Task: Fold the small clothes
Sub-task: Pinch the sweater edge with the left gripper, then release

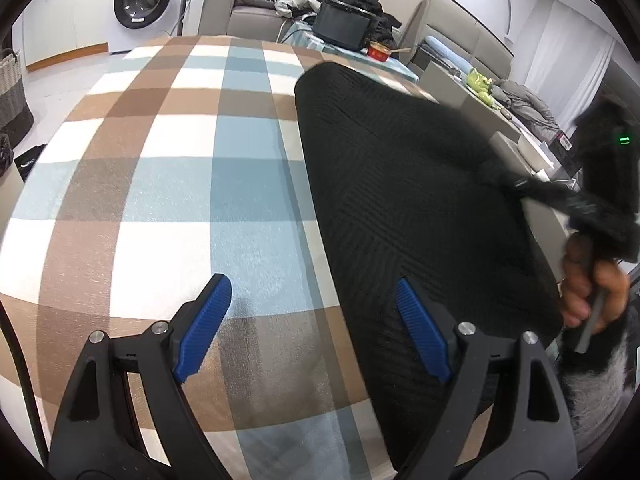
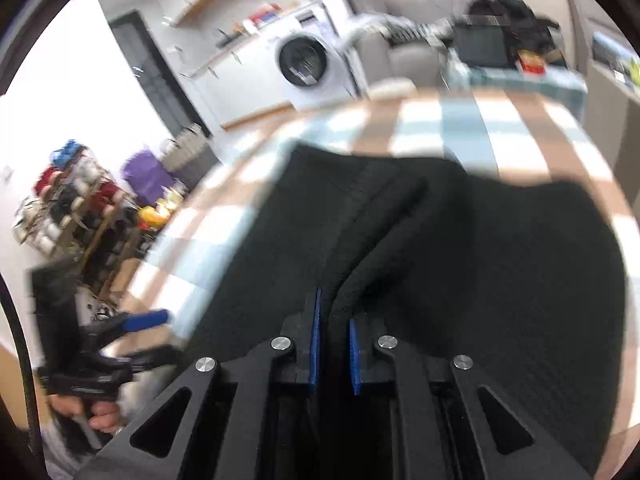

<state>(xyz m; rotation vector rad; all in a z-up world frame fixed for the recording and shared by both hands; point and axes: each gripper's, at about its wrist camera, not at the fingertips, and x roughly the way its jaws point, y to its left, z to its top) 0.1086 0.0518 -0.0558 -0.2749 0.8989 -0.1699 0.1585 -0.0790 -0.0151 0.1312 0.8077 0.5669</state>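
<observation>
Right wrist: right gripper pinching garment fold, lifting near tabletop right edge. Left gripper spread wide, empty. Folding underway; next, carry fold across, lay flat.

Even, bright indoor light; left view sharp — right view motion-blurred; fisheye edges bend, dark corners.

A checked cloth in brown, white and pale blue covers the table; a black ribbed garment lies on its right side.
</observation>
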